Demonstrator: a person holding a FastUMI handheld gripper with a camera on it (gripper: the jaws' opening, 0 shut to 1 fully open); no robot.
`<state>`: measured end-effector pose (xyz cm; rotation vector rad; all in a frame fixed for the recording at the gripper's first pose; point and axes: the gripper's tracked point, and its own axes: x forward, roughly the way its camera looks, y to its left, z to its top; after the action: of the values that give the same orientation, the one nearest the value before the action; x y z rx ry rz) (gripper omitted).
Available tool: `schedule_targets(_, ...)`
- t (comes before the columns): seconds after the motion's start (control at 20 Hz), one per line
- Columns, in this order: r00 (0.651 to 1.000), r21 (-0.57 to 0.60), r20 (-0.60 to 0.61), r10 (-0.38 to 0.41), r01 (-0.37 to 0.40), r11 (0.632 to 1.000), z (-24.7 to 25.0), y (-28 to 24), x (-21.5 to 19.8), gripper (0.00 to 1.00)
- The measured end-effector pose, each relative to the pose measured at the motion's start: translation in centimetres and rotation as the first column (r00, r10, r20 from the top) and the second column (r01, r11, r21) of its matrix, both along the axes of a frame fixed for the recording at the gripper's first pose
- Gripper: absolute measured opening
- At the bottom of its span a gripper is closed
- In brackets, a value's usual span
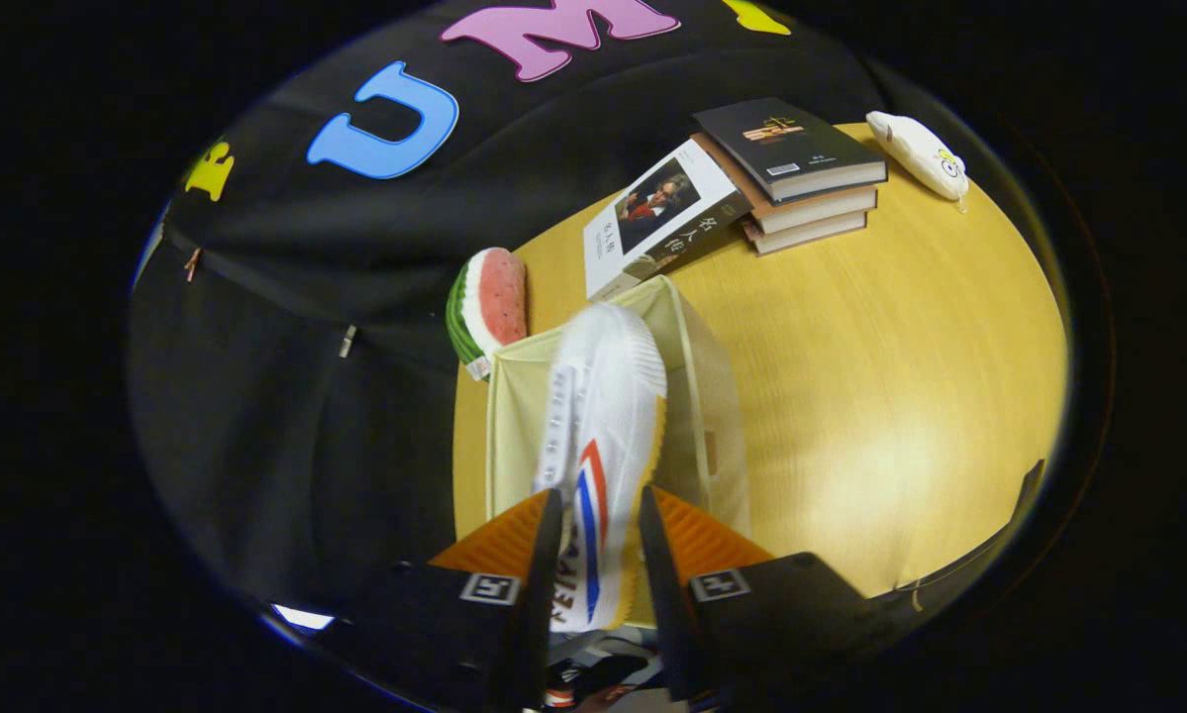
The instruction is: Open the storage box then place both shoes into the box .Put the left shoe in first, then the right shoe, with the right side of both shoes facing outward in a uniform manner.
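A white canvas shoe (605,416) with a red and blue stripe on its side is held between my two fingers, its toe pointing away from me. My gripper (601,507) is shut on the shoe's rear half. The shoe hangs over the open cream fabric storage box (712,396), which stands on the wooden table just ahead of the fingers. The box's inside is mostly hidden by the shoe, so I cannot tell whether anything lies in it.
A watermelon-slice plush (489,307) leans against the box's far left corner. Beyond the box lie a book with a portrait cover (662,213) and a stack of three books (801,173). A white plush toy (918,153) lies at the table's far edge. Bare wooden tabletop (880,396) spreads to the right.
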<state>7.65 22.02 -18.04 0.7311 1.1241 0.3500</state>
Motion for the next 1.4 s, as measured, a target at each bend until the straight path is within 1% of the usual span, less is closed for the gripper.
schedule_targets(0.05,1.000,0.025,0.016,-0.016,0.016,1.000,1.0,0.2,0.6,0.82)
schedule_targets(0.1,0.999,0.023,0.034,-0.026,0.025,0.999,1.4,0.1,1.1,0.87)
schedule_targets(0.15,0.998,0.008,0.052,-0.026,0.026,1.000,1.6,-0.2,1.3,0.87)
schedule_targets(0.25,0.996,-0.013,0.085,-0.022,0.023,1.000,2.2,-0.8,1.5,0.99)
schedule_targets(0.4,0.986,-0.065,0.165,-0.024,0.035,0.997,3.2,-3.1,1.6,0.99)
schedule_targets(0.55,0.963,-0.117,0.268,-0.028,0.061,0.991,5.0,-5.9,1.8,0.99)
schedule_targets(0.65,0.940,-0.139,0.339,-0.041,0.093,0.986,6.7,-8.0,2.3,0.99)
schedule_targets(0.75,0.908,-0.195,0.418,-0.029,0.120,0.973,8.2,-10.4,2.6,0.99)
schedule_targets(0.85,0.861,-0.296,0.507,0.033,0.138,0.945,9.3,-13.2,3.5,0.99)
schedule_targets(1.0,0.768,-0.391,0.630,0.117,0.183,0.902,12.4,-16.5,4.3,0.99)
schedule_targets(1.1,0.713,-0.415,0.685,0.153,0.209,0.886,14.4,-18.4,4.2,0.99)
schedule_targets(1.2,0.648,-0.428,0.739,0.187,0.237,0.872,16.4,-20.3,4.2,0.99)
schedule_targets(1.35,0.527,-0.432,0.821,0.219,0.322,0.842,19.3,-23.4,4.3,0.99)
schedule_targets(1.4,0.495,-0.425,0.841,0.219,0.352,0.834,20.1,-24.2,4.3,0.99)
